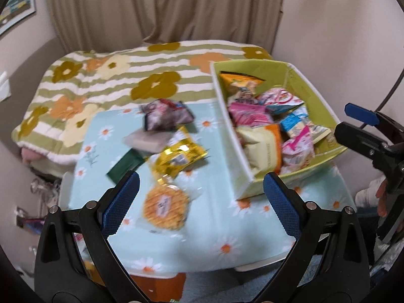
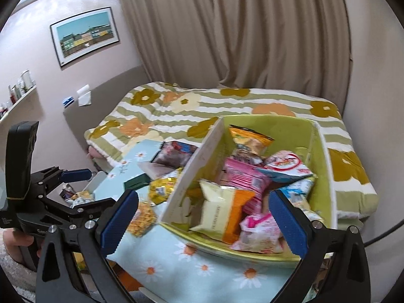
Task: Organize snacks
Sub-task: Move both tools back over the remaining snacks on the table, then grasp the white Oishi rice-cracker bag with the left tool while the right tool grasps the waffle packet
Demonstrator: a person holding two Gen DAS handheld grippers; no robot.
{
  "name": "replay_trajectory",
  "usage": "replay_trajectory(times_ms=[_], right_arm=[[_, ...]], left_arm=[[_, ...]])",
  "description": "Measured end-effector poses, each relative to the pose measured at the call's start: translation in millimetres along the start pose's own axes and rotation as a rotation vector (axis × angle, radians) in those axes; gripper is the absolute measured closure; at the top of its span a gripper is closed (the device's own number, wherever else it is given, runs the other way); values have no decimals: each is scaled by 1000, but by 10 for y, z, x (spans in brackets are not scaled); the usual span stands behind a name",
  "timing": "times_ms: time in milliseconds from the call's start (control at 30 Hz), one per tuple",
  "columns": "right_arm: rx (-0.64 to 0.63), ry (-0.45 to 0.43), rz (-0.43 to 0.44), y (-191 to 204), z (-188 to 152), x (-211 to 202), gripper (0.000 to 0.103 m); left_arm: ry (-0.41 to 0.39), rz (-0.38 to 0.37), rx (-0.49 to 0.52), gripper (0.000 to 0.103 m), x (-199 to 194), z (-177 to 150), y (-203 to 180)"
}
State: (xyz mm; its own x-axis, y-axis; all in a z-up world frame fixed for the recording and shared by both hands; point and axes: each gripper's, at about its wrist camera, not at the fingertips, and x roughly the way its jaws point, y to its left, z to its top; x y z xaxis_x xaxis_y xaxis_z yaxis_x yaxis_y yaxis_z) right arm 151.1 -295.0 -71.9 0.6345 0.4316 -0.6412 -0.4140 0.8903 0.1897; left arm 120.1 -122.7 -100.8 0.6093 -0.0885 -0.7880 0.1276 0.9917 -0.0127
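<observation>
The round waffle-patterned snack packet (image 1: 165,208) lies on the daisy-print cloth (image 1: 214,227), just ahead of the left gripper (image 1: 200,202) and a little left of its midline, with the gold foil packet (image 1: 180,155) beyond it and the green box (image 1: 323,106) of snacks to the right. Being round, it has no clear long axis, and the left gripper looks the nearer. Both the left and right gripper (image 2: 204,224) stand wide apart, holding nothing; the right hovers at the box's near edge.
</observation>
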Motion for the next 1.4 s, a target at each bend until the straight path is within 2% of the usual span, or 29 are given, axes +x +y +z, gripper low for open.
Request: replay_trajectory(times_ms=[267, 367, 633, 800, 1100, 1400], right_arm=[[-27, 19, 44, 449, 22, 182, 0], [-18, 25, 46, 653, 9, 276, 0], [60, 110, 43, 1234, -148, 715, 0], [115, 165, 27, 1495, -296, 994, 0], [253, 227, -62, 1684, -560, 1431, 0], [326, 282, -122, 1669, -792, 1689, 0]], left_arm=[[-4, 66, -41, 5, -189, -248, 591], [9, 69, -51, 5, -228, -357, 883], [115, 81, -30, 5, -158, -715, 1749], [175, 54, 6, 5, 22, -890, 2131], [290, 12, 208, 5, 599, -1168, 2303], [313, 51, 440, 5, 896, -1286, 2149]])
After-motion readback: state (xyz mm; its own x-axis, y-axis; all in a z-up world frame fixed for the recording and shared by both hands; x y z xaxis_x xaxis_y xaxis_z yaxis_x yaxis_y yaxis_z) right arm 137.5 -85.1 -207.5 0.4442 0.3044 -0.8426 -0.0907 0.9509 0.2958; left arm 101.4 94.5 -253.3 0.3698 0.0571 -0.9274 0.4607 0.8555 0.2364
